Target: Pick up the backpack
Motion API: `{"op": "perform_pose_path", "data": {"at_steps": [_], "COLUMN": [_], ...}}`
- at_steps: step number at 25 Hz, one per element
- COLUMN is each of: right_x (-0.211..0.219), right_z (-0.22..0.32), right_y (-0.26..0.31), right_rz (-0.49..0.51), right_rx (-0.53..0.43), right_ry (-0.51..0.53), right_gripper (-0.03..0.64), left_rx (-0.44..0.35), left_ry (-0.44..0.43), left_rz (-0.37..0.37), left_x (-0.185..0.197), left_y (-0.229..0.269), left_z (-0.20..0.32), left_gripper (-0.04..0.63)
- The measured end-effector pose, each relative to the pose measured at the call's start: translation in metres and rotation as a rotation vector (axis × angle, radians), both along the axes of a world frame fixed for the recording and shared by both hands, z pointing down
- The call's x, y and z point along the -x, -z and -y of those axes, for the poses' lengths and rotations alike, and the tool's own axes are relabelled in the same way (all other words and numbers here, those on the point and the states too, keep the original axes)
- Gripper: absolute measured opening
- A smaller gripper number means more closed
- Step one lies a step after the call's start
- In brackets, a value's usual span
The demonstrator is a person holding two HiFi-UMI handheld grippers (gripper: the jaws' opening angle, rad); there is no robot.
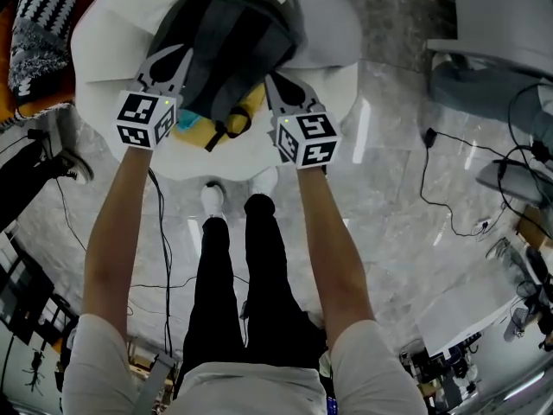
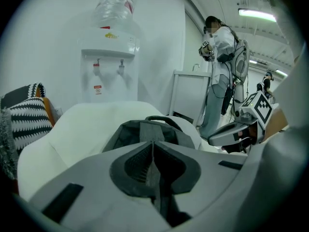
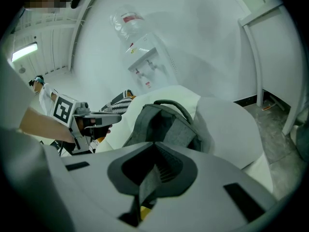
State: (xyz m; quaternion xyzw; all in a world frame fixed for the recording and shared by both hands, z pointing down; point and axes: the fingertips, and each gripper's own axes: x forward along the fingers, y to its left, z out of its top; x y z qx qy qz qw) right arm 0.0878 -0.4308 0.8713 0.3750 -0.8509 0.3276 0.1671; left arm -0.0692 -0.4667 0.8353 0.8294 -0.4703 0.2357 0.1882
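Grey and dark, the backpack (image 1: 229, 46) stands on the seat of a white armchair (image 1: 333, 33), leaning against the chair's back with its carry handle on top. The left gripper (image 1: 171, 59) is at the bag's left side. Its jaws are pressed together on a grey strap (image 2: 157, 182) that runs down between the pads. The right gripper (image 1: 276, 83) is at the bag's right side, jaws likewise closed, pinching a second strap (image 3: 148, 181). At the seat's front edge, just under the bag, lie something yellow (image 1: 251, 104) and something blue (image 1: 186, 128); what they are I cannot tell. A black-and-white patterned cushion (image 1: 47, 7) sits beyond the chair's left edge. Behind the chair, against the wall, is a water dispenser (image 2: 108, 57), and another person (image 2: 219, 66) stands farther off.
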Motion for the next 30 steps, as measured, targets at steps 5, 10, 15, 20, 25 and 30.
{"op": "perform_pose_path", "data": {"at_steps": [5, 10, 15, 20, 25, 30], "right_x": [-0.003, -0.007, -0.005, -0.002, -0.001, 0.003], "right_z": [0.003, 0.009, 0.013, 0.017, 0.022, 0.028], "right_y": [-0.018, -0.029, -0.040, -0.050, -0.061, -0.071], "right_rz": [-0.012, -0.023, -0.021, -0.015, -0.013, 0.001], "right_rx": [0.018, 0.019, 0.037, 0.062, 0.092, 0.110], "right_ry": [0.004, -0.002, -0.002, -0.005, -0.017, -0.024], "right_gripper": [0.009, 0.012, 0.069, 0.145, 0.170, 0.183], "left_rx": [0.017, 0.047, 0.078, 0.096, 0.110, 0.122], "left_ry": [-0.026, -0.035, -0.054, -0.104, -0.140, -0.154], "left_rz": [0.027, 0.039, 0.039, 0.032, 0.041, 0.046], "left_x": [-0.002, -0.001, -0.002, -0.011, -0.020, -0.021], "left_y": [-0.019, -0.036, -0.049, -0.054, -0.059, -0.067], "left_z": [0.012, 0.022, 0.030, 0.038, 0.041, 0.040], "left_gripper": [0.011, 0.083, 0.126, 0.172, 0.183, 0.183]}}
